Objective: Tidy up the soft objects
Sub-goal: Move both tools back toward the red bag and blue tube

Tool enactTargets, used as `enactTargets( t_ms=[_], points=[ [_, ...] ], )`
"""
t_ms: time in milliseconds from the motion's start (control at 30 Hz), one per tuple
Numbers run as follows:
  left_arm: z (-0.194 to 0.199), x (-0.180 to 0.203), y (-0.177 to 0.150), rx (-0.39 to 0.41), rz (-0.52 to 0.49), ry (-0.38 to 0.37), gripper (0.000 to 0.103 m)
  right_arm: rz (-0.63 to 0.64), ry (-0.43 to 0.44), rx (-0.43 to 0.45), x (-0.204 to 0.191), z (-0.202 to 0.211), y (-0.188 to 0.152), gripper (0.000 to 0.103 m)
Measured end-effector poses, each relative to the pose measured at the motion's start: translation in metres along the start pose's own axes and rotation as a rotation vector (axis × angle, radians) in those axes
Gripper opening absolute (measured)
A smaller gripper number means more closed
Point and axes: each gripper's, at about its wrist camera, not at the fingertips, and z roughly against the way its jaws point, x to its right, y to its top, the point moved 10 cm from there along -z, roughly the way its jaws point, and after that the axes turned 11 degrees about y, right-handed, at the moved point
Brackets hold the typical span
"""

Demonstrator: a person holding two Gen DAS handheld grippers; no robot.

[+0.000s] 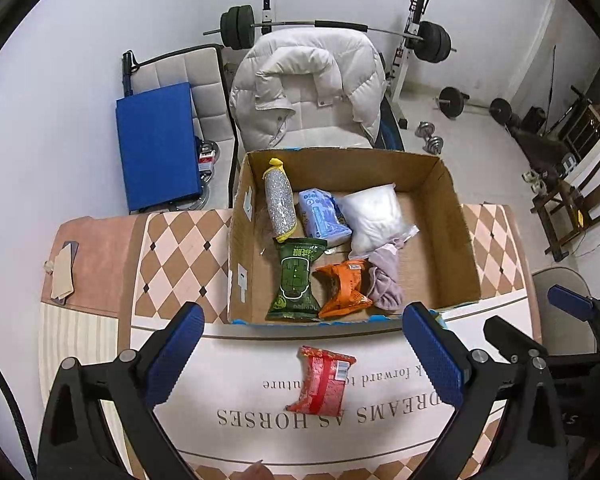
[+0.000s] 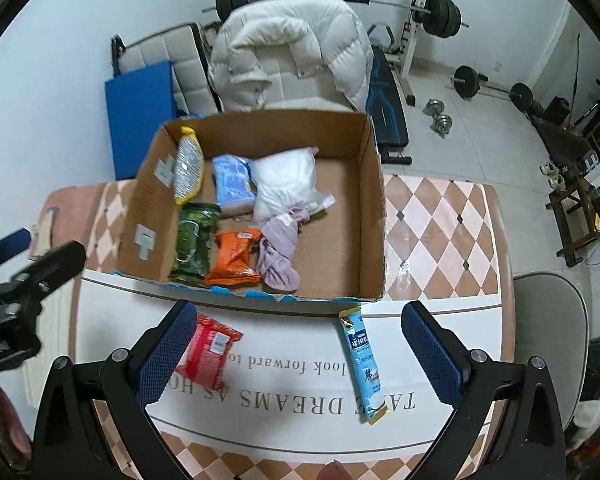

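The red packet [image 1: 323, 385] lies flat on the white cloth [image 1: 260, 432] between the spread fingers of the left gripper [image 1: 302, 354], touching neither; its long axis runs away from the gripper toward the cardboard box [image 1: 456, 216], tilted slightly, barcode end farthest; the left jaws stand wide apart and hold nothing. In the right wrist view one light blue sachet [image 2: 363, 366] lies between the fingers of the right gripper [image 2: 300, 346], nearer its right finger, long axis pointing at the box's near right corner, top end farthest; these jaws are also wide apart and empty; its Chinese label is too small to read. Ahead of both grippers the box holds six soft things: one silver-and-yellow scrubber [image 1: 279, 200], one blue pack [image 1: 324, 216], one white bag [image 1: 374, 216], one green pack [image 1: 296, 278], one orange packet [image 1: 344, 286], one lilac cloth [image 1: 385, 276]. The white cloth's upside-down print reads "DREAMS AS HORSES" and "look forward to".
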Motion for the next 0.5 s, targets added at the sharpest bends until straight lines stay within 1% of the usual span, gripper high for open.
enactTargets(
  t_ms=[133,233,333,433,500],
  points=[
    [0.01,-0.004,-0.005,0.013,0.018,0.011,0.102,0.009,0.022,0.04,-0.006,0.022,0.0,0.103],
    [0.006,-0.006,-0.014,0.006,0.015,0.052,0.102,0.006,0.03,0.049,-0.001,0.03,-0.004,0.103],
    [-0.014,-0.004,-0.034,-0.052,-0.006,0.08,0.102,-0.01,0.019,0.022,0.014,0.025,-0.016,0.103],
    [-0.047,0.002,-0.065,-0.136,-0.044,0.109,0.102,-0.037,-0.023,-0.034,0.043,0.008,-0.036,0.103],
    [-0.072,0.009,-0.085,-0.193,-0.075,0.111,0.102,-0.066,-0.048,-0.076,0.064,-0.005,-0.052,0.103]
  ],
)
